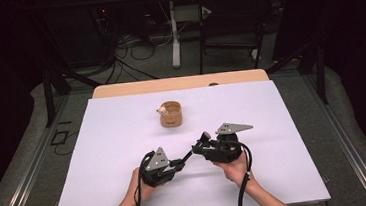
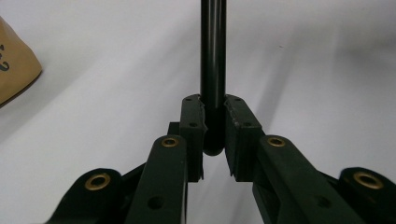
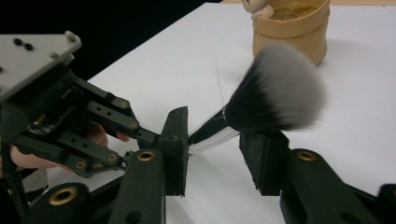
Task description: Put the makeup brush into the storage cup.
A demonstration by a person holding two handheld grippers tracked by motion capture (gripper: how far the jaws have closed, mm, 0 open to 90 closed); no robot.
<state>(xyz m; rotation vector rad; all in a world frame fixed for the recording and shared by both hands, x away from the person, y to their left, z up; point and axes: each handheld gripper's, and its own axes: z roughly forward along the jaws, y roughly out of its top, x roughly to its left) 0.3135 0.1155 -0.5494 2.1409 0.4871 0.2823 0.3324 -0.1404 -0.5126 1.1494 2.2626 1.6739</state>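
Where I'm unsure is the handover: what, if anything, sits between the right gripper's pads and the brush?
Nothing visible. The brush, held by the left gripper, lies between the right gripper pads with bare gaps either side.

Bright even overhead light on table, dark surroundings; soft shadows; brush bristles [image 3: 280,93] blurred.

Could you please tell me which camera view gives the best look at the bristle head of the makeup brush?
The right gripper view: the brush shows its fanned, dark-to-white bristles close up, just above the right claw. The left gripper view gives the black handle clamped in the left claw. The high view shows a thin dark stick between the claws.
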